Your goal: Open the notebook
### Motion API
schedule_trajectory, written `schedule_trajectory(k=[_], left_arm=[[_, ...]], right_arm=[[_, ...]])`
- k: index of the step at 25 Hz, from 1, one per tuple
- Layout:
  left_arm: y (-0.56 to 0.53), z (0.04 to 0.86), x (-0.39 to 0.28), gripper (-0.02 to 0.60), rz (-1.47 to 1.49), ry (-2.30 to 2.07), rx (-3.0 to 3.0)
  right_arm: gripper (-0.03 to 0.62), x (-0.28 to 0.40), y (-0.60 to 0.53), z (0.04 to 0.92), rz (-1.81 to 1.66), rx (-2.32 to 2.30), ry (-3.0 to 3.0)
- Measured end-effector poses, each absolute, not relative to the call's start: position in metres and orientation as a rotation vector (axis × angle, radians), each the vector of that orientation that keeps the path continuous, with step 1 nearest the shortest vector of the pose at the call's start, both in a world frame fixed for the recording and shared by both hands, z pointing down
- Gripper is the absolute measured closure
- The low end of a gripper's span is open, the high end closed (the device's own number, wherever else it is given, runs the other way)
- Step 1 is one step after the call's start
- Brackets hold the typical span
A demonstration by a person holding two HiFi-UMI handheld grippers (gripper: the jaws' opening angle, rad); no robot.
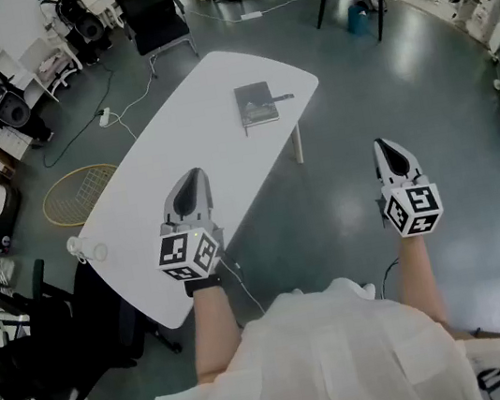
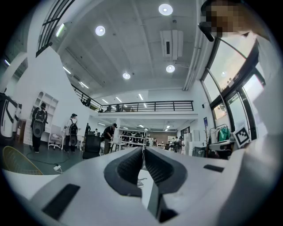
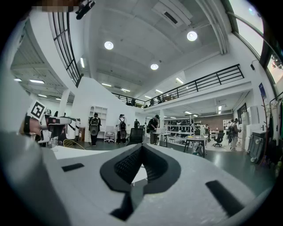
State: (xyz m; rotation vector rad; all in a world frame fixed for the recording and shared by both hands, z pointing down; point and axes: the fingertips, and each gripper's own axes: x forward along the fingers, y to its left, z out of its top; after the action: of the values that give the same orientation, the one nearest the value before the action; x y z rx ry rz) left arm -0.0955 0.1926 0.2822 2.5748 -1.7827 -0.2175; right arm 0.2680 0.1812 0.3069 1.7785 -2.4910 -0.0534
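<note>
Notebook (image 1: pixel 256 104): closed, at table's (image 1: pixel 203 88) far end.
Left gripper (image 1: pixel 191 177), right gripper (image 1: pixel 385 145): jaws together, empty, well short.
Do: approach, part jaws, lift its free edge.

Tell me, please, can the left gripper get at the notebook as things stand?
Probably yes: only bare table lies between the left gripper and the notebook, though it sits far off.
</note>
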Motion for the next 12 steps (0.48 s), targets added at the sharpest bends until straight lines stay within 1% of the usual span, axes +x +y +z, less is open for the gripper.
schedule_trajectory(k=[12], left_arm=[[0.1971,0.281,-0.0952,0.562,-0.218,-1.79,2.57]], right_arm=[[0.592,0.2689,0.1833,0.3049,-0.065,1.764,-2.503]])
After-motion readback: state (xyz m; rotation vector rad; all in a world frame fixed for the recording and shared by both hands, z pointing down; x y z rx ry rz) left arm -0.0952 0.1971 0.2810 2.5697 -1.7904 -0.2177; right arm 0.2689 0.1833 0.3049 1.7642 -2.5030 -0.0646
